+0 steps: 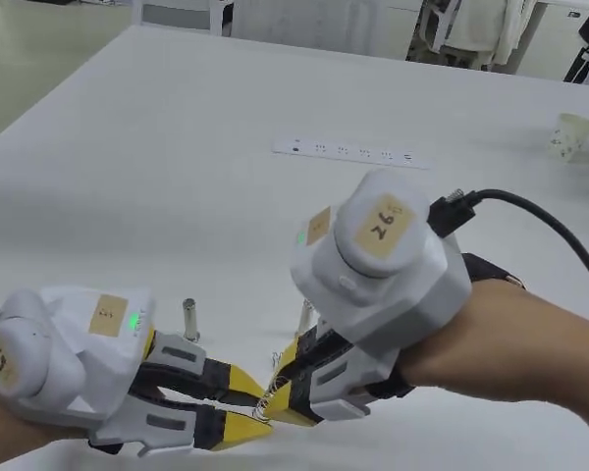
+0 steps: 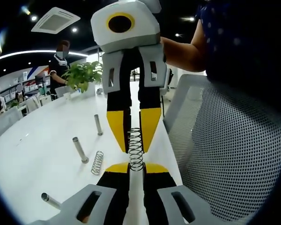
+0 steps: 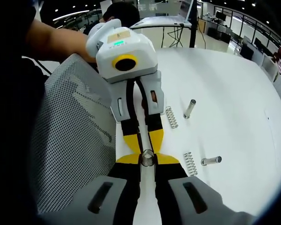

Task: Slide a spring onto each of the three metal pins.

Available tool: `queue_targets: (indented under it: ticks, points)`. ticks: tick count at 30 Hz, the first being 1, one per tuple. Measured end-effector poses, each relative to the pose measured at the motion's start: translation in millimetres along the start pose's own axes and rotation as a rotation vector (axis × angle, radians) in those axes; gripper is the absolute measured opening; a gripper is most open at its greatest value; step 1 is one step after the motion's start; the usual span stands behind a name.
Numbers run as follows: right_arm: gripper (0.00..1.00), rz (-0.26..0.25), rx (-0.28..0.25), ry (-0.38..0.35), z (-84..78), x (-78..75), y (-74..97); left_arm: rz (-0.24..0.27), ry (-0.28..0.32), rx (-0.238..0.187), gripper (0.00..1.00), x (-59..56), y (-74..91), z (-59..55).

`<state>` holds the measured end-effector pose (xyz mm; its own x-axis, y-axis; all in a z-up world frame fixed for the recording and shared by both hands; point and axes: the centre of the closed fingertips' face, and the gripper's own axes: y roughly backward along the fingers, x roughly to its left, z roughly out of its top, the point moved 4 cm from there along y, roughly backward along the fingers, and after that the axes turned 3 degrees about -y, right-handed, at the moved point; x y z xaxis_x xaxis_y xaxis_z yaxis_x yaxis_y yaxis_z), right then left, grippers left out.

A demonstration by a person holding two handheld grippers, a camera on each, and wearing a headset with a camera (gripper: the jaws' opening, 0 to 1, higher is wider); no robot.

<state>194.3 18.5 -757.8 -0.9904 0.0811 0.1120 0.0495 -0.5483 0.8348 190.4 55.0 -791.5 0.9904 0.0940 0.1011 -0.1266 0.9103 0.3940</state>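
shiny wire spring (image 2: 136, 149), dull metal pin (image 2: 79, 150), smooth matt white table (image 1: 177, 147).

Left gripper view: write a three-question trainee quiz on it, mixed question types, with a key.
1. True or false: the thin coiled metal spring is clamped by both the left gripper and the right gripper.
2. How many grey metal pins show on the white table? A one, B three, C five.
3. Does any pin carry a spring yet?
Key: 1 true; 2 B; 3 no.
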Motion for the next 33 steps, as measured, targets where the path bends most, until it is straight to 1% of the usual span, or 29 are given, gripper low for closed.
queue_targets:
  ticks: [10, 14, 20, 25, 31, 33]
  points:
    - [0.08, -0.004, 0.002, 0.003, 0.6, -1.0, 1.2, 0.011, 0.014, -0.003, 0.03, 1.4, 1.6, -0.6]
    - [0.08, -0.009, 0.003, -0.002, -1.2, -3.3, 2.7, 0.018, 0.021, 0.002, 0.07, 2.8, 3.1, -2.3]
    - [0.08, -0.028, 0.008, -0.02, -7.9, -10.1, 10.0, 0.038, 0.045, 0.0, 0.14, 5.6, 8.6, -4.4]
    - [0.08, -0.047, 0.007, -0.033, -12.7, -14.5, 16.2, 0.069, 0.071, -0.001, 0.19, 8.6, 17.2, -6.9]
    - [0.08, -0.062, 0.009, -0.05, -19.9, -18.4, 22.1, 0.124, 0.103, -0.013, 0.24, 8.9, 29.3, -7.3]
    - [0.08, -0.067, 0.009, -0.055, -22.2, -19.7, 24.6, 0.147, 0.12, -0.017, 0.26, 8.3, 34.4, -9.5]
